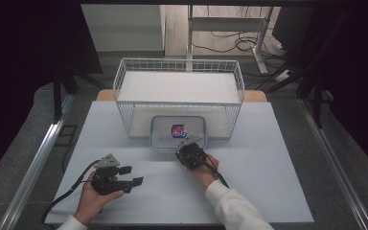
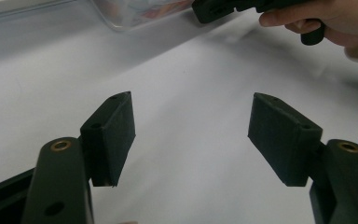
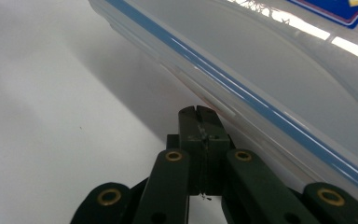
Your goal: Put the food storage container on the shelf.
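Right gripper (image 1: pixel 188 149) jaws pressed together, nothing between them, tips at near edge of clear lidded container (image 1: pixel 178 132), just under blue-striped lid rim (image 3: pixel 242 93). Container sits on white table (image 1: pixel 268 158), touching front of wire basket (image 1: pixel 179 81); small red-blue packet (image 1: pixel 178 130) inside. Left gripper (image 1: pixel 132 176) spread wide, empty, above bare table, well apart from container.

A pale counter (image 1: pixel 268 158) spreads under the hand-held gripper. Beyond it lies grey floor (image 1: pixel 311 124), a white desk frame (image 1: pixel 230 24) and tangled cables (image 1: pixel 242 45). Metal rails (image 1: pixel 33 163) run along both sides, and dark curtains (image 1: pixel 24 52) close the room in.
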Motion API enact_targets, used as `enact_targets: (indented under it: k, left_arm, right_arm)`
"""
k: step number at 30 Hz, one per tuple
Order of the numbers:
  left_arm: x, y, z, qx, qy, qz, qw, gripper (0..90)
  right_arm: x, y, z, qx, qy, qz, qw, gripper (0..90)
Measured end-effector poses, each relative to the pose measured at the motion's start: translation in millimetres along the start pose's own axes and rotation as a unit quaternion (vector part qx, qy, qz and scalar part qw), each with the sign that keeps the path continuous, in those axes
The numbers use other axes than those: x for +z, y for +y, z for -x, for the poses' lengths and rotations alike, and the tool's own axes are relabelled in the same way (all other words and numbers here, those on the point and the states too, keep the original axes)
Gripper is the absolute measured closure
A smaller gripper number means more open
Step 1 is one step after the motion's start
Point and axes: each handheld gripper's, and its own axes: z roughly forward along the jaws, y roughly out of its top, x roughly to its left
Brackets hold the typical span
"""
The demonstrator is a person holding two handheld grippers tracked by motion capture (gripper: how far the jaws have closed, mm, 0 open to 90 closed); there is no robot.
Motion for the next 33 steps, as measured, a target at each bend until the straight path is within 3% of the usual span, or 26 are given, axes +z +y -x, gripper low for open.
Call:
enact_targets:
  k: [4, 7, 16, 26, 33]
  left_arm:
    - [0.0, 0.3, -0.3, -0.001, 0.002, 0.0, 1.0, 31.0]
    - [-0.2, 0.5, -0.5, -0.003, 0.001, 0.001, 1.0, 30.8]
    - [-0.2, 0.5, -0.6, -0.003, 0.002, 0.001, 1.0, 30.8]
    - [-0.4, 0.5, -1.5, 0.001, 0.004, -0.003, 1.0, 30.7]
    - [-1.1, 0.4, -2.0, 0.003, 0.006, -0.003, 1.0, 30.7]
  right_arm:
    - [-1.6, 2.8, 0.3, 0.003, -0.005, 0.008, 1.0, 89.2]
    - [-8.8, 10.1, 6.7, 0.02, -0.005, 0.029, 0.9994, 89.1]
    - [-5.4, 19.1, 16.4, 0.04, -0.005, 0.032, 0.9987, 89.2]
    - [0.0, 36.5, 27.6, 0.048, -0.022, 0.036, 0.998, 89.2]
    - [9.7, 45.4, 39.3, 0.068, -0.032, 0.034, 0.9966, 89.2]
